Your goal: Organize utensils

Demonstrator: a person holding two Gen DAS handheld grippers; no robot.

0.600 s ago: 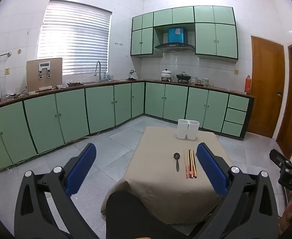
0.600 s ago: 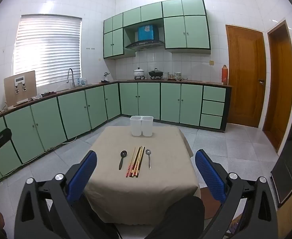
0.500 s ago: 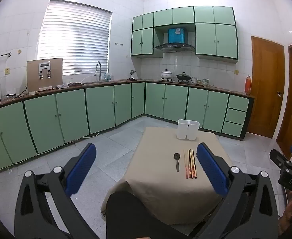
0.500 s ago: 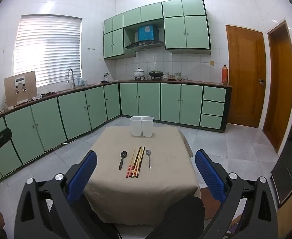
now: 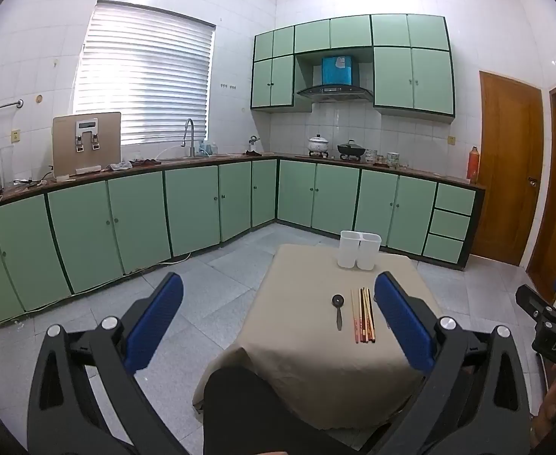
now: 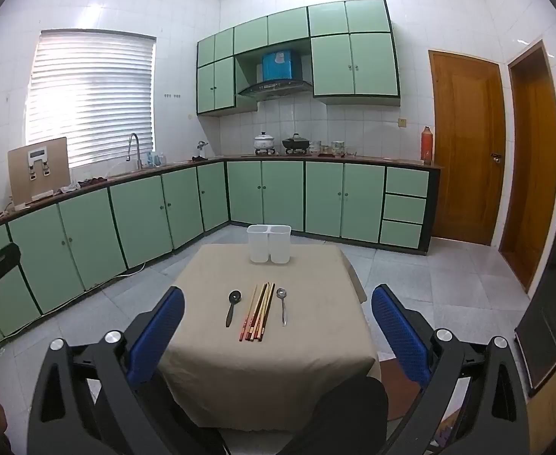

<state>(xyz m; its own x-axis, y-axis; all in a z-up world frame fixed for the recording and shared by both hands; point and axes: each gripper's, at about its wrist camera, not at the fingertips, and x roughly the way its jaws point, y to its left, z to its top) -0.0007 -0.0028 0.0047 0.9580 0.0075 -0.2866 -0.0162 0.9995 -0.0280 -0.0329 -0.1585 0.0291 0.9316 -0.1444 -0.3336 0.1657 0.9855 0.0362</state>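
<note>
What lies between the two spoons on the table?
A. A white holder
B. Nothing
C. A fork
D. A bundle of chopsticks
D: in the right wrist view the chopsticks lie side by side on the tablecloth, with the black spoon to their left and the silver spoon to their right; the white holder stands farther back.

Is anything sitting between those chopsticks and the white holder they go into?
Nothing visible does. Only bare tablecloth lies between the chopsticks and the white utensil holder; the spoons lie beside the chopsticks.
</note>
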